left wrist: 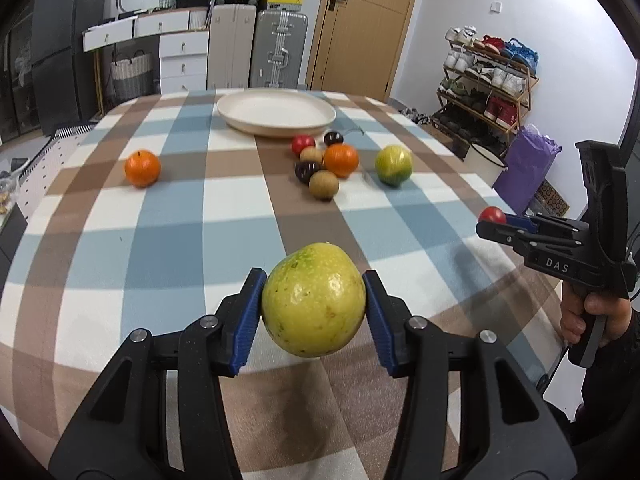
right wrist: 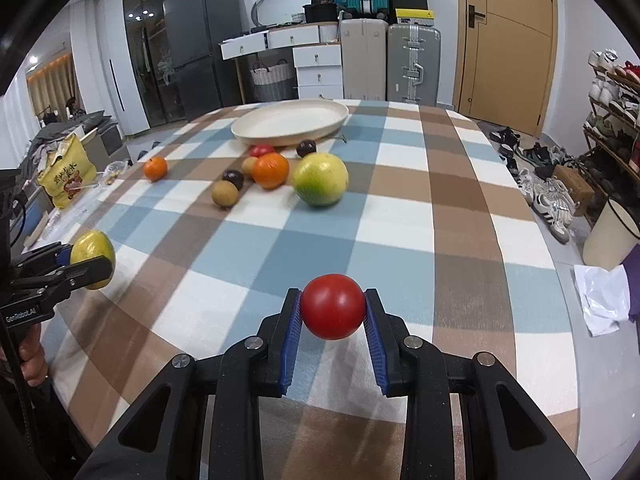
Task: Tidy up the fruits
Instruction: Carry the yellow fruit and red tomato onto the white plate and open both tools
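Fruit fills both tools: the left tool pinches a yellow-green guava, the right tool a red tomato, both above the near bench; the empty plate lies straight ahead at the far edge, about equally far from each; a fruit cluster sits just before it, likely needing a carry over the top.

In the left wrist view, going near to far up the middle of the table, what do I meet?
Yellow-green round fruit held in the left gripper → brown kiwi-like fruit → orange citrus fruit → small red fruit → cream round plate.
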`<state>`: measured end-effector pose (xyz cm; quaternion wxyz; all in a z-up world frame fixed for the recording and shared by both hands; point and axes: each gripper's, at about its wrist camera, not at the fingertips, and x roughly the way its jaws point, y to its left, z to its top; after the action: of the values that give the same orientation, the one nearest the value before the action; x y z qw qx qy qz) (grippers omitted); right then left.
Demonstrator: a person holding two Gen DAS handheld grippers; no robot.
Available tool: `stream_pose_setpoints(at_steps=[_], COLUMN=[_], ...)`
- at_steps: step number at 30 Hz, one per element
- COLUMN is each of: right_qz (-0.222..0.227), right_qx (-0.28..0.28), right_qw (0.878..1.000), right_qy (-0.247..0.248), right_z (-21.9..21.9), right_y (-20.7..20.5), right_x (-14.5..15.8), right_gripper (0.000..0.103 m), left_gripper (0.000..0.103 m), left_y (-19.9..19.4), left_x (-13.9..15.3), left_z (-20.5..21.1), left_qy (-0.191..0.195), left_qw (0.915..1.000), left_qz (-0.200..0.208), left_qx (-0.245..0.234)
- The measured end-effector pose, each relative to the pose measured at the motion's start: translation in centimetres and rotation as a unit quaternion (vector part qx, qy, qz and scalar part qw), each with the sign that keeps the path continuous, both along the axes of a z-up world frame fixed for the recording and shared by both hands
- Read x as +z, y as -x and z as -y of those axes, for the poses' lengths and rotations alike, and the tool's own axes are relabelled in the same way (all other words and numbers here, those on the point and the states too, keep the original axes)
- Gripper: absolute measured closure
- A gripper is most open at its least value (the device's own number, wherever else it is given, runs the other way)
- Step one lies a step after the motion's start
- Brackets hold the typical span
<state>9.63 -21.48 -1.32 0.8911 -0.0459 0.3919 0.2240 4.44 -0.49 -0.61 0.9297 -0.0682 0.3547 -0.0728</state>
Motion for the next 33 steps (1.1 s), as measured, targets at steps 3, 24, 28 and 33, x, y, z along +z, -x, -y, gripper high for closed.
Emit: stream_pose_setpoints(at_steps=[3,24,28,33], right_qz=[0.011,0.077,0.077,0.072], right_qx=[0.009,0.037,0.039,0.042], right_qw=[1.0,0.996,0.995,0.995], right_qy=[-0.007,-0.036,-0.048,-0.058], right_z=[-0.4,-3.2,-3.6,-4.4], right_y=[-0.1,-6.4,-8.3,-10.6], right_x=[1.7,10.4,10.7,10.5], right_gripper=[0.072,0.072,0.072,0.072], left_gripper=[0.057,0.057,0.057,0.057], left_y=[-0.6,-9.0,-11.0,-13.7], left_x=[1.6,8.7,8.7,8.7], left_z=[-0.3,-1.5,-1.7,-1.9], left_qy=[-0.007,-0.048,-0.049,-0.049], left_qw=[0.9998,0.9953,0.9952,0.9952], left_qz=[0.016,0.081,0.082,0.082], left_qx=[0.002,0.02,0.022,0.025])
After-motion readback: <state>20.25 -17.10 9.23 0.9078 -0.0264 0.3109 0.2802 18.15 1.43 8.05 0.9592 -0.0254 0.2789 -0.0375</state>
